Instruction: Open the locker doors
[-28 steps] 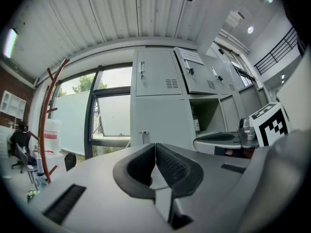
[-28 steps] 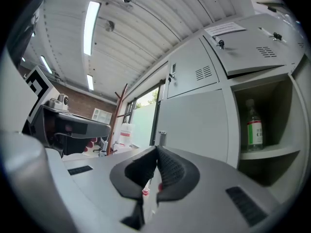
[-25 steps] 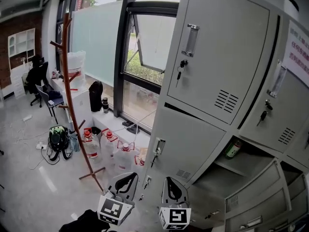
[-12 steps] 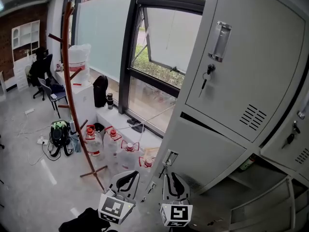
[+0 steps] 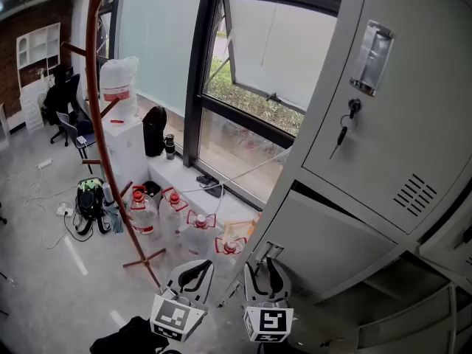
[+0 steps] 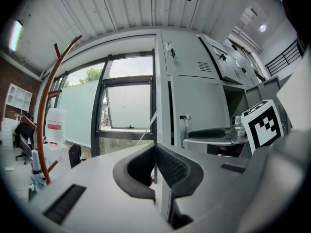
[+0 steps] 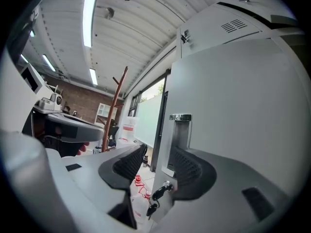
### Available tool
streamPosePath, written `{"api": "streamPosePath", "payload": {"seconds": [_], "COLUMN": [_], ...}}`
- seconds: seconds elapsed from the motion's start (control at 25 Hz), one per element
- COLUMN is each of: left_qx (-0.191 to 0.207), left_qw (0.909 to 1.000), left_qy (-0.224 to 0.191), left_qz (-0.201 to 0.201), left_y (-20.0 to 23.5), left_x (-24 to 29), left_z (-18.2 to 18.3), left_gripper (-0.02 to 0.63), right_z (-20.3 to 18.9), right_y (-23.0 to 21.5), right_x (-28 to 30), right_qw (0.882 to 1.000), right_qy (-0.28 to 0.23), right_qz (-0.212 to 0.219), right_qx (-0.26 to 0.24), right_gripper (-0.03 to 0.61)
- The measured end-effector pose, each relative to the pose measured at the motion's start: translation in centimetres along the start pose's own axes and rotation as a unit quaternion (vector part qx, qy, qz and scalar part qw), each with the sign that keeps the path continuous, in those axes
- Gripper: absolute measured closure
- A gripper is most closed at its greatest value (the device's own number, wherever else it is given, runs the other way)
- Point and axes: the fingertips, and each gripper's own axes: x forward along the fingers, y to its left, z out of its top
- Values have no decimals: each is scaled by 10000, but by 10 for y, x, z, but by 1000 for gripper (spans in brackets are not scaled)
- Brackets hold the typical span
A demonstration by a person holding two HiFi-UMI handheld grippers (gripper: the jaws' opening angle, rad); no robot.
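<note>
Grey lockers fill the right of the head view. The upper door has a handle with keys below it. The lower door carries its handle at the left edge. My right gripper is open right at that handle, its jaws having just been opening. In the right gripper view the handle and a hanging key lie between the spread fingers, and the pads do not press on them. My left gripper hangs beside it, shut and holding nothing.
A brown coat stand rises at the left. Several water bottles stand on the floor under the window. A backpack lies further left. Open locker compartments show at the lower right.
The whole view has swung left, so the lockers now sit further right and nearer. Both grippers moved along with it. The right gripper's jaws went from shut to open.
</note>
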Motion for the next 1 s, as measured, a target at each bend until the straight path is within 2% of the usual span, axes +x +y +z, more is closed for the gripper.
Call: {"api": "streamPosePath", "payload": {"seconds": [0.48,1.0], "left_qx": [-110,-104], "left_qw": [9999,9996], "left_qy": [112,77], "left_qz": [18,-260], "left_y": [22,0], "left_x": [7,-15], "left_z": [-15,-14], "left_gripper": [589,589], "right_z": [-9,-7], "right_y": [5,26], "right_x": [16,-24], "right_qw": [9998,9997], "right_qy": [135,166], "right_qz": [-126,-168], "right_qx": [-25,-69], "right_gripper": [379,411]}}
